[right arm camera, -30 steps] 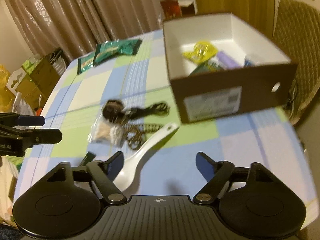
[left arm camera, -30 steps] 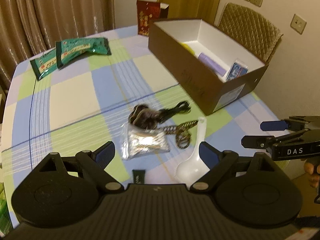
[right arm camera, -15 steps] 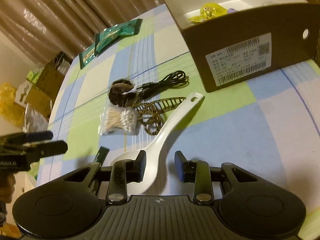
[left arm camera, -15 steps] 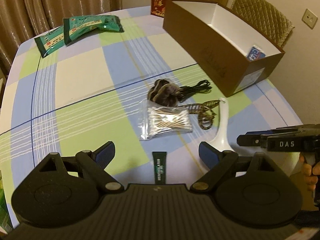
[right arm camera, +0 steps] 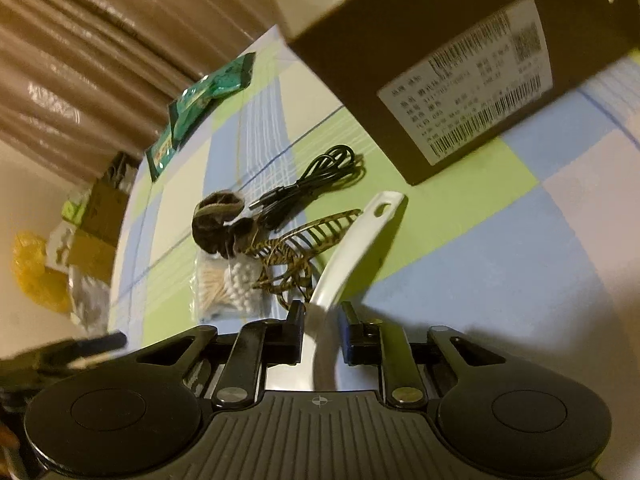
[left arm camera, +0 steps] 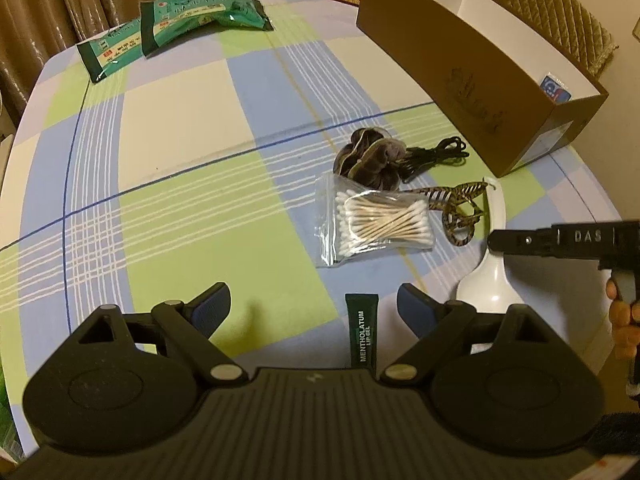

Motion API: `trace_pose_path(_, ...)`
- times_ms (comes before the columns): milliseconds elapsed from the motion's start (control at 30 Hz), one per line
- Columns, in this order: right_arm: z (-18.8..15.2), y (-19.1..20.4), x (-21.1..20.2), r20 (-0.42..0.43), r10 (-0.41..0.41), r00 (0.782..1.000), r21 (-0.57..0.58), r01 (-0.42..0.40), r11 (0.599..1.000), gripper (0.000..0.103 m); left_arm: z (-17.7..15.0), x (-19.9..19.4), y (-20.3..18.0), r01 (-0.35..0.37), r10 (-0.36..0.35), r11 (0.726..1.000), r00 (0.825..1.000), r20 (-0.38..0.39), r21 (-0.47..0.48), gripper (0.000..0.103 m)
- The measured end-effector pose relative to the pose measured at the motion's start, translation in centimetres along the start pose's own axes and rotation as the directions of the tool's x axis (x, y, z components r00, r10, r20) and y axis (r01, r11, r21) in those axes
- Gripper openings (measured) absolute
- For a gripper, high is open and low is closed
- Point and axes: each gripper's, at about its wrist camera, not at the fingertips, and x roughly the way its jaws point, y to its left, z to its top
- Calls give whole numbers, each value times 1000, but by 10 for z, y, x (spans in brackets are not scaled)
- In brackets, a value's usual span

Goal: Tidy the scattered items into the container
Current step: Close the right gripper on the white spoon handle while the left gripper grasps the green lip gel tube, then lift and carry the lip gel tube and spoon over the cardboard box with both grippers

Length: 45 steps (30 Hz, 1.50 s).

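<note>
My left gripper [left arm camera: 314,304] stands wide over the checked tablecloth [left arm camera: 180,128], a dark green lip-gel tube [left arm camera: 362,330] lying between its fingers, untouched. My right gripper [right arm camera: 322,330] has just been closing and now pinches the handle of the white ceramic spoon [right arm camera: 352,240]. Just beyond lie a clear bag of cotton swabs [left arm camera: 378,220], a tortoiseshell hair claw [left arm camera: 460,210], a brown scrunchie [left arm camera: 370,156] and a black cable [left arm camera: 436,154]. Far right stands the brown cardboard box [left arm camera: 472,76], white inside; only a blue-and-white packet [left arm camera: 554,89] shows in its near corner.
</note>
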Motion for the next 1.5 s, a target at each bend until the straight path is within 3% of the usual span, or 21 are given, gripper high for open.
trace_pose_path(133,0,-11,-2,10,63,998,78,-64,995,1,-4,6,1,3,-3,1000,1000,-18,9,88)
trace_pose_path(500,-5,-19,-38,78,61,995,114,-70,991,0,-18,18,-16,60,-54,994,996,-70,86,80)
trace_pose_path(567,-5,-23,-46,94,51,994,127,-62,990,0,-21,20,-24,59,-51,991,996,-70,124,71)
trace_pose_path(633,-6,-27,-55,109,40,993,138,-55,989,0,-23,23,-29,57,-47,987,996,-73,150,52)
trace_pose_path(700,-6,-29,-62,119,32,992,138,-49,989,0,-24,26,-33,58,-45,985,996,-83,161,41)
trace_pose_path(800,-7,-30,-69,135,17,991,129,-34,991,0,-27,25,-40,38,-24,979,997,-70,202,37)
trace_pose_path(933,-8,-28,-77,162,4,987,120,-24,992,0,-30,24,-45,51,-37,975,997,-69,214,14)
trace_pose_path(1167,-7,-18,-88,190,-7,982,47,-2,999,0,-31,24,-50,44,-30,977,997,-67,208,13)
trace_pose_path(1500,-1,-13,-105,202,-17,979,-12,20,1000,0,-10,0,-59,64,-66,977,998,4,203,13)
